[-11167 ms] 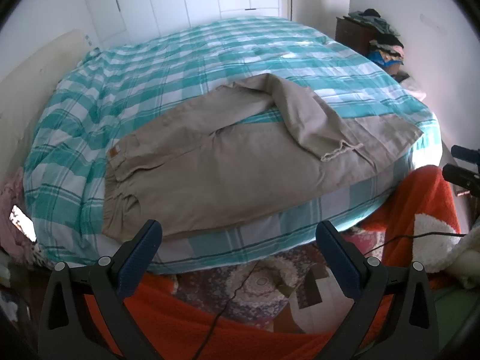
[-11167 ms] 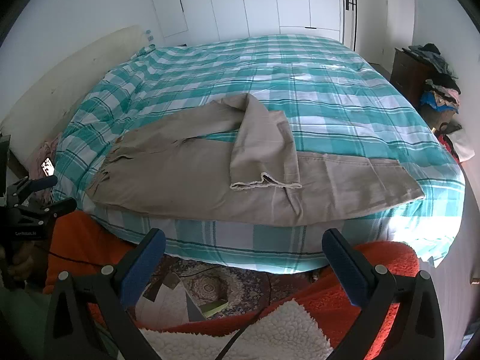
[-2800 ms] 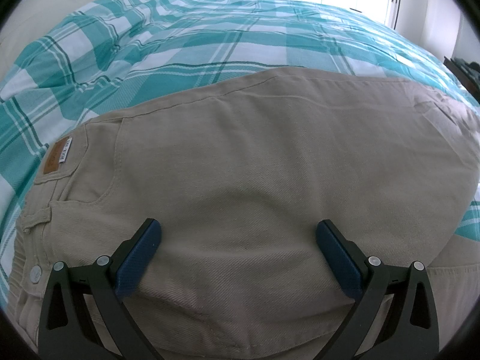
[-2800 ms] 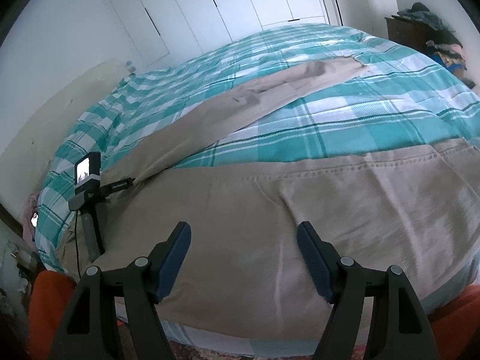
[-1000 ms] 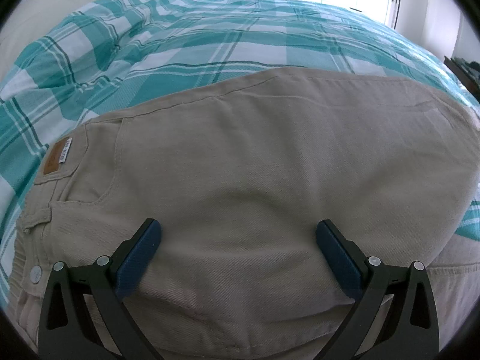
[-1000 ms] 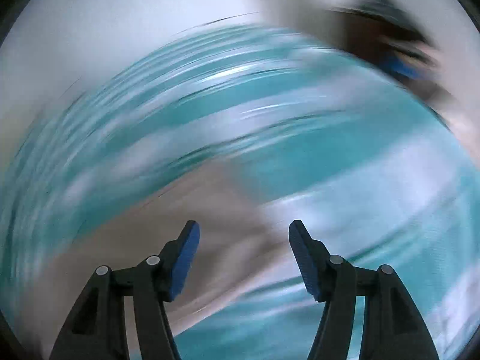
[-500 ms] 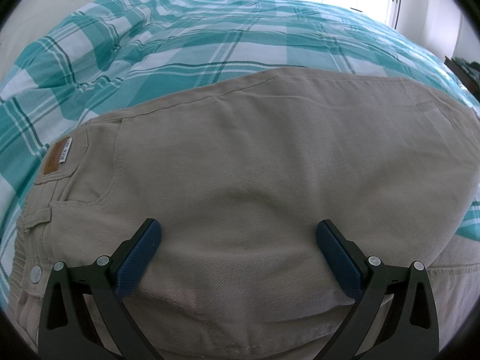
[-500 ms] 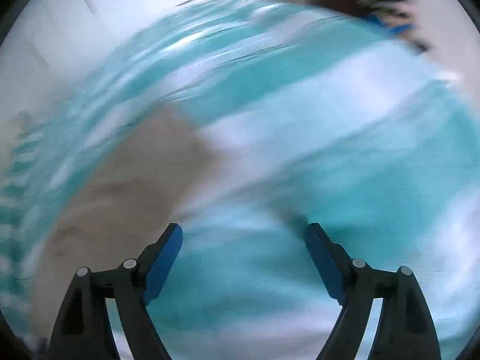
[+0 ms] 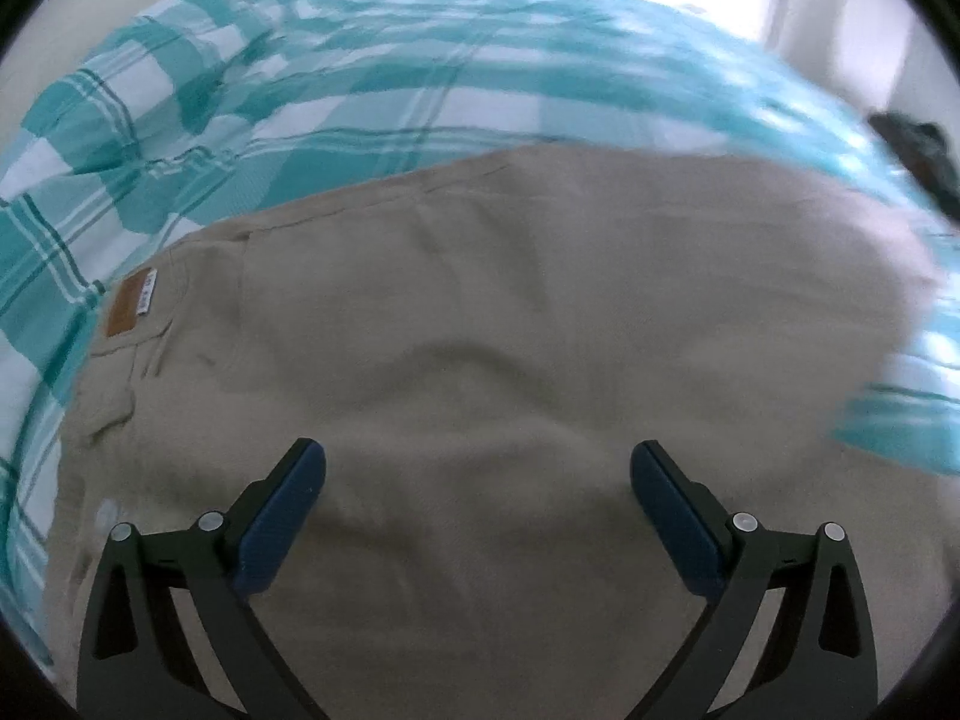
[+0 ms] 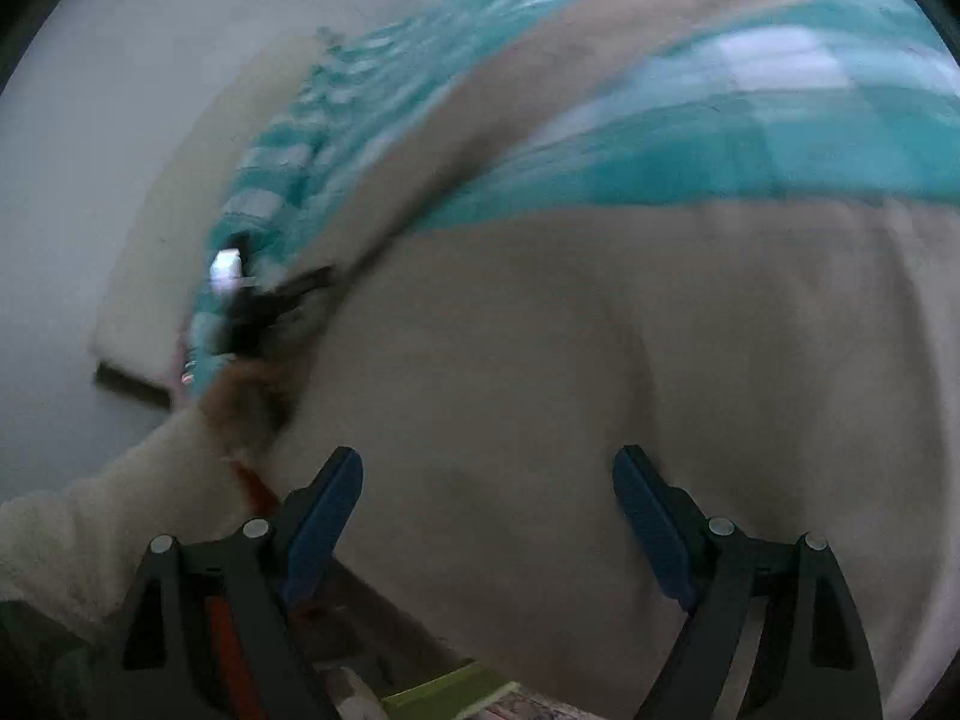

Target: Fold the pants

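Beige pants (image 9: 510, 312) lie flat on a teal and white plaid bed cover (image 9: 252, 96). A brown waist label (image 9: 129, 305) shows at the left. My left gripper (image 9: 477, 483) is open just above the seat of the pants. In the right wrist view, which is blurred, the pants (image 10: 630, 348) fill the lower half and one leg (image 10: 540, 42) runs up over the cover. My right gripper (image 10: 487, 489) is open over the near edge of the pants. The other gripper (image 10: 264, 300), held by a hand in a cream sleeve (image 10: 102, 516), shows at the left.
The bed cover (image 10: 750, 138) spreads to the far right. A white wall (image 10: 120, 90) and a pale headboard (image 10: 198, 180) lie to the left. A dark pile (image 9: 918, 150) sits at the right past the bed. Something yellow-green (image 10: 450, 696) lies on the floor below the bed edge.
The right gripper has swung fast from the bare bed cover back over the pants. The left gripper has started to move and its view is now blurred; both stay open.
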Tool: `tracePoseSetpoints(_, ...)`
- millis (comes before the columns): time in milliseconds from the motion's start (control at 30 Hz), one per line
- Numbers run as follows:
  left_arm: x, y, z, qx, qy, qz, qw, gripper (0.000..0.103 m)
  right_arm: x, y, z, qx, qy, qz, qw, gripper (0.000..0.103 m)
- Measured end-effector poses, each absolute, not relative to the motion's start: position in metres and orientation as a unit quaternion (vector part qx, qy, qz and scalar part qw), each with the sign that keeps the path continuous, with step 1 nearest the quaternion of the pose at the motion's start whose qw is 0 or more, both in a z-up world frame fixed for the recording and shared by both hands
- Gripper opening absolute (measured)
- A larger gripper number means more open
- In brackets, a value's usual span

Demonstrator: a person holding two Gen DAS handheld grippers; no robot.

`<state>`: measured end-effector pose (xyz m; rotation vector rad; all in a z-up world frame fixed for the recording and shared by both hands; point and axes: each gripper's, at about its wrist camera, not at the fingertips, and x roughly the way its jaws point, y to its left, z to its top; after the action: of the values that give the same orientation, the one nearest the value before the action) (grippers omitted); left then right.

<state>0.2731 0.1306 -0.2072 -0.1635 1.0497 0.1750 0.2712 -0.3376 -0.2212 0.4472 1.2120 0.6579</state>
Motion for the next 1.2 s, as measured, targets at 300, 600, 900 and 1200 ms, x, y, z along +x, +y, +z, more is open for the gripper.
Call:
tracePoseSetpoints(300,0.185,0.062,-0.177,-0.122,0.544,-0.080,0.826,0.102,0.271,-0.629,-0.217,0.258,0.546,-0.068,0.794,0.000)
tracePoseSetpoints(600,0.150,0.075,-0.207,-0.115,0.543,-0.016,0.832,0.102,0.225,-0.496,-0.157,0.142,0.463,-0.035,0.875,0.090)
tracePoseSetpoints(900,0.134,0.084,-0.222,-0.063,0.517,0.003,0.854,0.103,0.214,-0.315,-0.195,0.019,0.438,0.058,0.897,0.090)
tracePoseSetpoints(1200,0.131,0.083,-0.227,-0.045,0.516,0.018,0.855,0.103,0.208,-0.322,-0.236,0.027,0.480,0.071,0.874,0.098)
